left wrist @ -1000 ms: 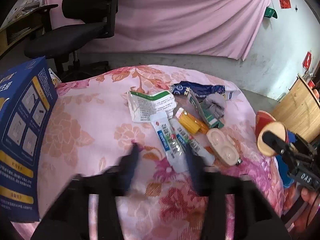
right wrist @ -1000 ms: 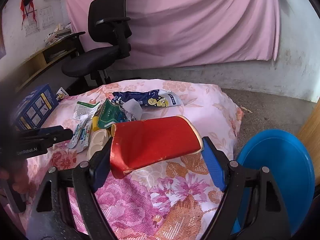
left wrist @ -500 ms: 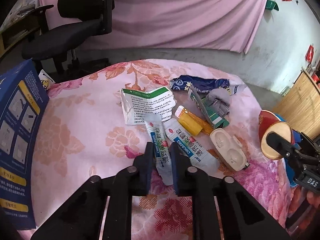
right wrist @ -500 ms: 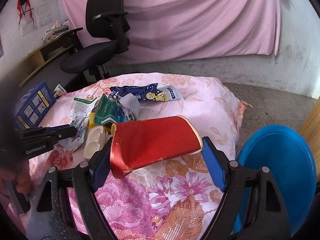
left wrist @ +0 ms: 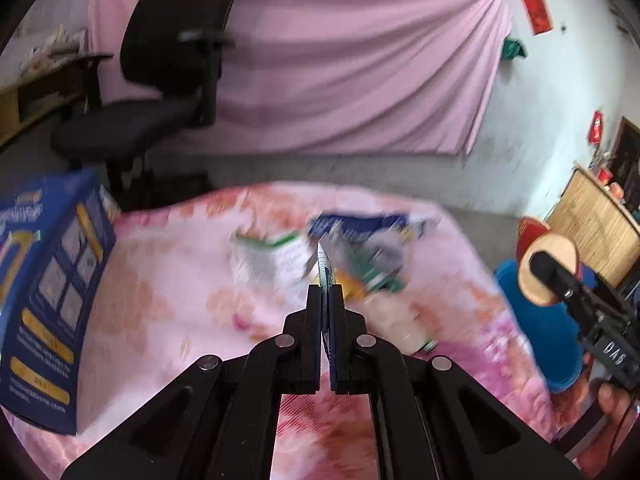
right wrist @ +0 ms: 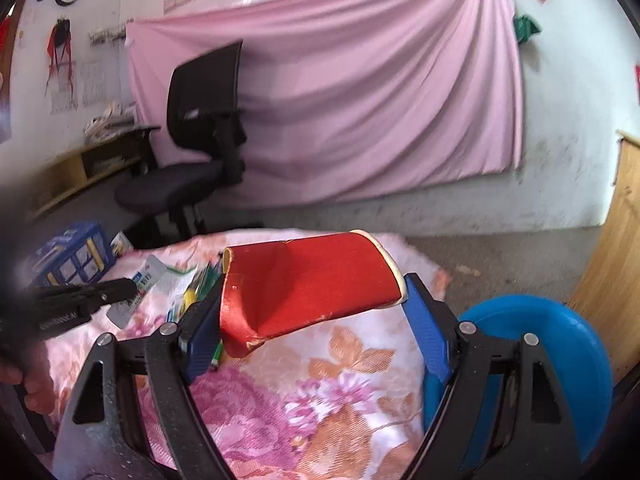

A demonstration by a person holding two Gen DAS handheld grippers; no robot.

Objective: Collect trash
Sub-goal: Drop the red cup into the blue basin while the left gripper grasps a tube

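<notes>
My left gripper (left wrist: 326, 289) is shut on a white toothpaste tube (left wrist: 322, 265), which I see edge-on, lifted above the flowered pink tablecloth (left wrist: 168, 304). Below it lies a blurred pile of trash (left wrist: 360, 256): a blue wrapper, a white and green packet, a green box. My right gripper (right wrist: 316, 308) is shut on a crushed red paper cup (right wrist: 308, 280) held sideways over the cloth. The right wrist view shows the left gripper (right wrist: 100, 292) at the left with the tube (right wrist: 142, 276). A blue bin (right wrist: 560, 344) stands on the floor to the right of the table.
A tall blue box (left wrist: 48, 280) stands on the table's left edge. A black office chair (left wrist: 160, 92) stands behind the table before a pink curtain (left wrist: 360, 60). A wooden cabinet (left wrist: 596, 224) is at the right. A person's hand (left wrist: 612, 396) holds the right gripper.
My left gripper went from open to shut on the toothpaste tube and lifted it off the cloth. The right gripper rose a little, the red cup still in it.
</notes>
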